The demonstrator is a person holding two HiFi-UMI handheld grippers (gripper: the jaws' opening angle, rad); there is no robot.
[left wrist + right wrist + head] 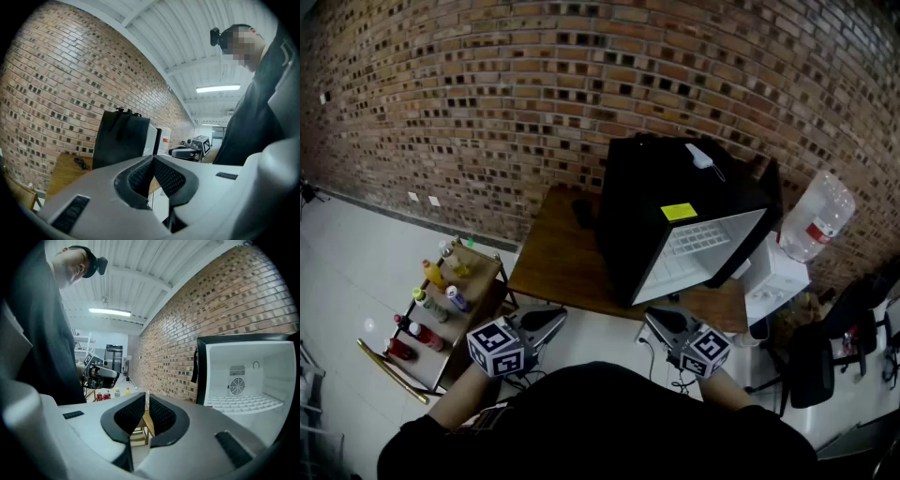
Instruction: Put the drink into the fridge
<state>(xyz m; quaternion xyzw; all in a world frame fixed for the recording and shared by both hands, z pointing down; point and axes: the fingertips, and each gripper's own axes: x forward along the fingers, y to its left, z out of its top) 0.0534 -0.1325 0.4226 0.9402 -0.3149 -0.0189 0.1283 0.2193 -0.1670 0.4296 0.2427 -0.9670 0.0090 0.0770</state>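
— On the little cart [483,281] at your left, the drinks [436,309] are standing untouched. How far are you getting?
— You are only just starting, by the look of it. You are holding the left gripper [546,323] and the right gripper [664,325] close to your body, each with its jaws pressed together on nothing. The fridge [684,220] is standing open, its white shelves looking bare.
— And what is lying around you?
— You are facing a wooden table [553,267] carrying the fridge, against a brick wall [487,94]. A water jug [816,217] is sitting at the right, and pale floor [356,253] is stretching off to the left.
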